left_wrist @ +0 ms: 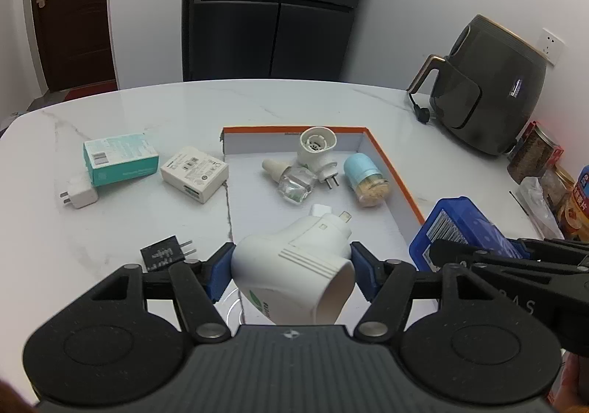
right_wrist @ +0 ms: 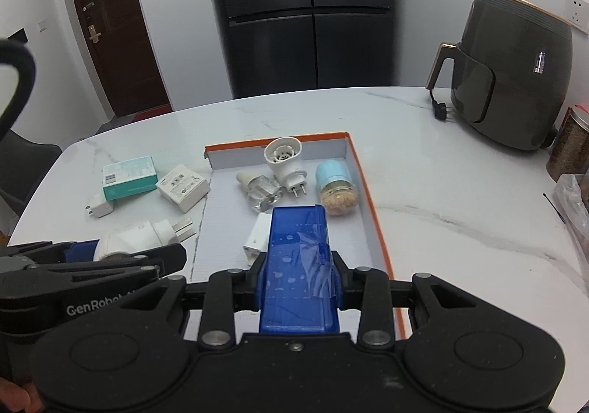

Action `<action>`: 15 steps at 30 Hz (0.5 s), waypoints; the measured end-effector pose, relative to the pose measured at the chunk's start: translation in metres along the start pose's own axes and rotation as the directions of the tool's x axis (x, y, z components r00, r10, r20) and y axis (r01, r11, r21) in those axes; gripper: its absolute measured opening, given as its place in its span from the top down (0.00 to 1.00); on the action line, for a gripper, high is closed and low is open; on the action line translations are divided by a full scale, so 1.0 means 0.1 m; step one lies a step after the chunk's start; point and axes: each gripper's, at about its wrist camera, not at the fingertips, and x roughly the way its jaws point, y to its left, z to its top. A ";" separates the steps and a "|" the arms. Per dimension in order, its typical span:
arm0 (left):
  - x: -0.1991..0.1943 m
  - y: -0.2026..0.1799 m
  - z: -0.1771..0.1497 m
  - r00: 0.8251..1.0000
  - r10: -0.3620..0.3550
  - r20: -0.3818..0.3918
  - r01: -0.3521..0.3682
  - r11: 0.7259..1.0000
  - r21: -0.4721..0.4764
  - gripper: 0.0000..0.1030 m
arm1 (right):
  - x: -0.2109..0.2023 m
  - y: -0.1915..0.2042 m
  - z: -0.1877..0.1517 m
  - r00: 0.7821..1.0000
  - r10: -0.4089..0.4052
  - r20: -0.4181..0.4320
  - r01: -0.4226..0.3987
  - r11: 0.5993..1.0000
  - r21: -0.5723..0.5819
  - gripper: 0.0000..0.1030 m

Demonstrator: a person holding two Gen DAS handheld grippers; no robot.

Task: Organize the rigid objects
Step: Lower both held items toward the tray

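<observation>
My left gripper (left_wrist: 292,271) is shut on a white plug-in device (left_wrist: 294,273), held over the near left edge of the orange-rimmed white tray (left_wrist: 394,170). It also shows in the right wrist view (right_wrist: 136,238). My right gripper (right_wrist: 298,275) is shut on a blue plastic box (right_wrist: 296,265), held above the tray (right_wrist: 371,199); the box shows in the left wrist view (left_wrist: 456,228). In the tray lie a white plug-in heater (left_wrist: 316,151), a clear glass bottle (left_wrist: 294,182), a blue-capped jar (left_wrist: 366,175) and a small white adapter (right_wrist: 256,236).
On the marble table left of the tray lie a teal box (left_wrist: 119,158), a white box (left_wrist: 195,173), a white charger (left_wrist: 79,195) and a black plug (left_wrist: 165,252). A dark air fryer (left_wrist: 489,88) and jars (left_wrist: 537,151) stand at the right.
</observation>
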 end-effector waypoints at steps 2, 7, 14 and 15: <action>0.01 -0.03 0.00 1.000 -0.002 0.000 0.002 1.000 -0.002 0.35 | 0.00 -0.03 0.01 1.000 -0.001 0.001 0.001 1.000 -0.001 0.60; 0.04 -0.14 0.00 1.000 -0.004 0.001 0.004 1.000 -0.004 0.35 | 0.00 -0.13 0.02 1.000 -0.004 0.001 0.004 1.000 -0.005 0.60; 0.10 -0.25 0.00 1.000 0.000 -0.001 0.000 1.000 -0.012 0.35 | 0.03 -0.29 0.06 1.000 -0.001 -0.003 0.001 1.000 -0.012 0.60; 0.12 -0.26 0.01 1.000 0.001 -0.002 -0.001 1.000 -0.013 0.35 | 0.04 -0.31 0.06 1.000 0.001 -0.003 -0.001 1.000 -0.014 0.60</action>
